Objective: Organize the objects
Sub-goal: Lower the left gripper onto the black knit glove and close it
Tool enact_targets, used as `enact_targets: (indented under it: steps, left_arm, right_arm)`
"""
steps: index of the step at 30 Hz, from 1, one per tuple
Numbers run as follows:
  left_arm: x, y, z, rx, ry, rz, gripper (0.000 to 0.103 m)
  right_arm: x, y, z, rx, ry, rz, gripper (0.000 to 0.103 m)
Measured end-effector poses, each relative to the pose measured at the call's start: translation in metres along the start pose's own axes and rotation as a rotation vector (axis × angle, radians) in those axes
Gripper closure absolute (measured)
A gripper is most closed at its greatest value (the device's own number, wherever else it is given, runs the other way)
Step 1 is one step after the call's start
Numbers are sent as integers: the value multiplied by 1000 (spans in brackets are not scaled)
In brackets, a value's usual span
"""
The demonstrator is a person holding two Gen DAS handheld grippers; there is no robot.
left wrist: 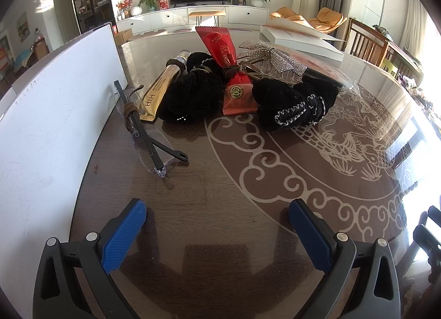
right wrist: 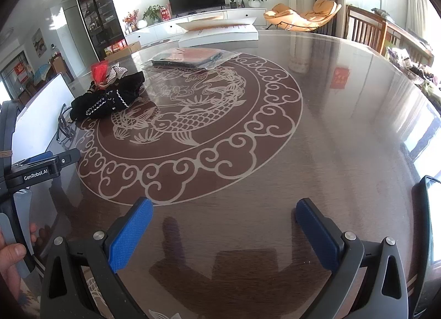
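A pile of small things lies on the round table ahead of my left gripper (left wrist: 217,208), which is open and holds nothing. Nearest are folded rimless glasses (left wrist: 148,137) with a brown cord. Behind them lie a gold tube (left wrist: 162,88), a black velvet scrunchie (left wrist: 193,90), a red sachet (left wrist: 230,70), a black bow with white stitching (left wrist: 297,105) and a rhinestone bow (left wrist: 264,53). In the right wrist view the black bow (right wrist: 110,101) sits far left. My right gripper (right wrist: 224,208) is open over bare tabletop.
A white board (left wrist: 55,109) stands along the table's left edge. A white box (left wrist: 300,37) and a clear plastic bag (right wrist: 193,58) lie at the far side. A person's hand (right wrist: 12,252) holds the left gripper's handle (right wrist: 38,173). Wooden chairs (right wrist: 366,29) stand to the right.
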State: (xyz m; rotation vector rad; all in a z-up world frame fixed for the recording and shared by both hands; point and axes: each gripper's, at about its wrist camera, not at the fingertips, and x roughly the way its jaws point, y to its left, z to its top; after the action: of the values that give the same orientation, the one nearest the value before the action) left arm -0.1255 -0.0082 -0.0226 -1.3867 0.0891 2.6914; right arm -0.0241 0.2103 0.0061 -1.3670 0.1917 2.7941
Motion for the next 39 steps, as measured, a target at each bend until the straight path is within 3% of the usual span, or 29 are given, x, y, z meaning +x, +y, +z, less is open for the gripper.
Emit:
enact_targets:
  steps: [9,12,15,18,21,25,27,28,30,31,33,35,38,39]
  left_arm:
    - [-17,-7,-16,24,49,-32,0]
    - [-46,-28,-9,104,-70,-79,0]
    - [-60,-56,29,224,-140,-113,0]
    - [-42,-79,78,282,-114,-152,0]
    - [-10,-88,105,275,-74,-221,0]
    - [35,-89,100,231,71,-279,0]
    - [30,-91,85,277,49,-284,0]
    - [23,-93,76,310,32,-281,2]
    - [8,-96,57,359,25,-263,39]
    - [-1,-94,48,362,22,-280,41]
    - [-16,-85,35,333,22,-329,41]
    - [-24,-81,30,321,16,-330,36]
    - [-28,-83,31,339,-5,-275,0]
    - [-26,-86,34,345,-3,-273,0]
  right_arm:
    - [1,1,-1,-9,4,-12,0]
    - [1,1,-2,-13,5,-12,0]
    - [1,2,-1,-17,7,-14,0]
    - [2,3,-1,-22,8,-22,0]
    - [2,3,-1,-26,9,-28,0]
    - [2,2,0,-26,10,-28,0]
    - [1,2,0,-27,9,-27,0]
    - [1,2,0,-27,9,-25,0]
    - [2,2,0,-26,8,-23,0]
    - [2,3,0,-25,8,-21,0]
    - [2,3,0,-24,7,-19,0]
    - [2,3,0,-25,7,-20,0]
    - [2,4,0,-32,9,-25,0]
    - [2,4,0,-33,9,-25,0]
